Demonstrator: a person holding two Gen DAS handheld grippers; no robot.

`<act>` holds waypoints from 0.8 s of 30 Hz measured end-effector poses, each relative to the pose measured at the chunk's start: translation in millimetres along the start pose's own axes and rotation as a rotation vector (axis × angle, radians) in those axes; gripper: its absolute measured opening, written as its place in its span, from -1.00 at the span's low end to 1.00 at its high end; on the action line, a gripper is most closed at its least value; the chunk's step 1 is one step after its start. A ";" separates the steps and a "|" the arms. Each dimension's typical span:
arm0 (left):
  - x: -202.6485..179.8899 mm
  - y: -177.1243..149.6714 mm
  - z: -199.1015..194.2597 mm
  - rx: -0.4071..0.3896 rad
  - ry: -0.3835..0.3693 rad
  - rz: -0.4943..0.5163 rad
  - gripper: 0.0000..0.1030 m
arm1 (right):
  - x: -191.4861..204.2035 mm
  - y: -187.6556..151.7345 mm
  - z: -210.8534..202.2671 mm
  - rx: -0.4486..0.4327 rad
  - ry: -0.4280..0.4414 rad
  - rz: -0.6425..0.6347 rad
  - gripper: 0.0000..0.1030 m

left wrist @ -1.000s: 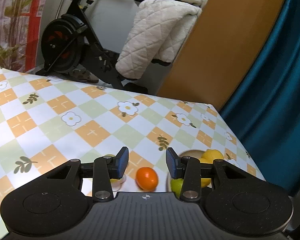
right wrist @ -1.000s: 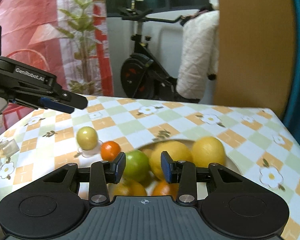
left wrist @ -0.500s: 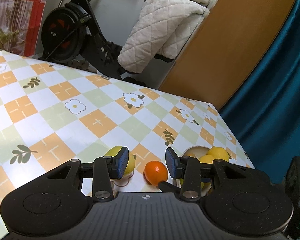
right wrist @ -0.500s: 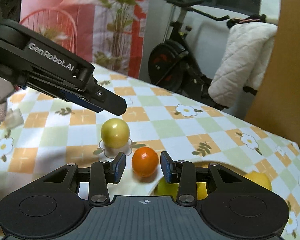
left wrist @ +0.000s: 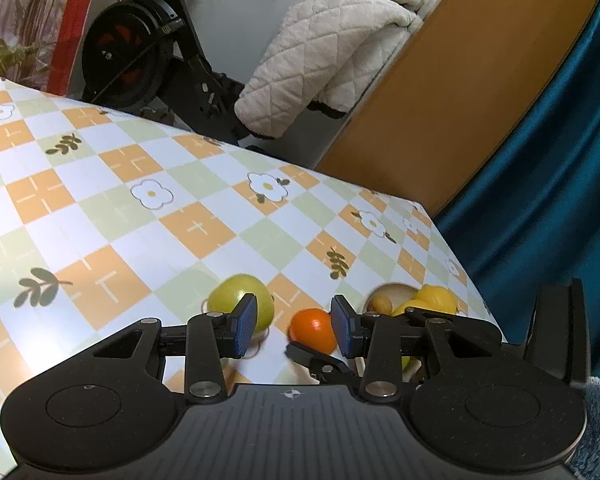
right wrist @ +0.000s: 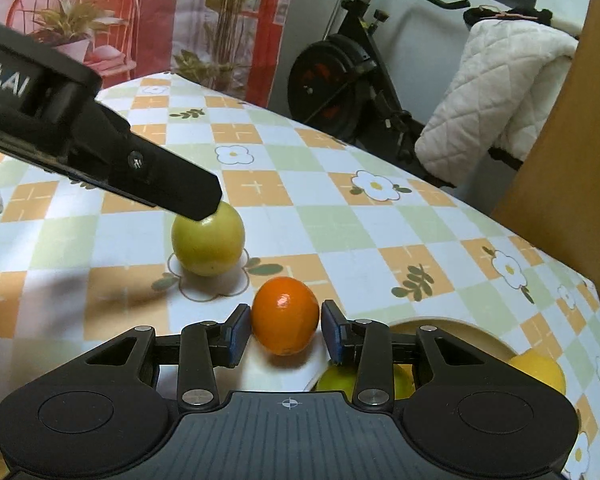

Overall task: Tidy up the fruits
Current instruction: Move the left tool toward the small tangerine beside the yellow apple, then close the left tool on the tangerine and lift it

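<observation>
Your table wears a checked flower cloth; an exercise bike stands behind. Your right gripper brackets the orange, pads not touching. Your left gripper is open near the green apple.

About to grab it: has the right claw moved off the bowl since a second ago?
Yes. The right claw swung left, away from the bowl, and now brackets the orange on the tablecloth.

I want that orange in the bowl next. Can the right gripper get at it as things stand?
Probably yes: the orange sits on the table between the right gripper pads, nothing blocking.
</observation>
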State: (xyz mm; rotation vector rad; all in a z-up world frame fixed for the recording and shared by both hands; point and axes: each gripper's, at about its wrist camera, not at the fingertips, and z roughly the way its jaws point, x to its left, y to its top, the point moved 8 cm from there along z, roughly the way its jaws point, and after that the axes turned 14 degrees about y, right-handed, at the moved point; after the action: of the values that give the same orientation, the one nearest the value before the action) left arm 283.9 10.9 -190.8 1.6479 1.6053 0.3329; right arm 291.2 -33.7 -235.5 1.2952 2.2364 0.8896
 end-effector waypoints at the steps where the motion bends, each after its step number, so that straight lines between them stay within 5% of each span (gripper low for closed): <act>1: -0.2 -1.6 0.7 0.006 -0.002 0.000 -0.18 | 2.4 -0.7 -0.7 -0.002 0.017 0.002 -0.34; 11: -0.6 -25.2 14.4 0.086 -0.020 -0.007 -0.17 | 25.8 -9.2 -10.6 -0.033 0.115 0.017 -0.34; 24: 6.6 -42.2 26.9 0.135 -0.005 -0.027 -0.16 | 35.1 -15.3 -14.7 -0.060 0.139 0.046 -0.35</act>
State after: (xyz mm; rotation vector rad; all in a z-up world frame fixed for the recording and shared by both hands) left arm 272.7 2.5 -239.3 1.7245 1.6761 0.2109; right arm 255.5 -13.4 -236.7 1.2981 2.2732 1.0856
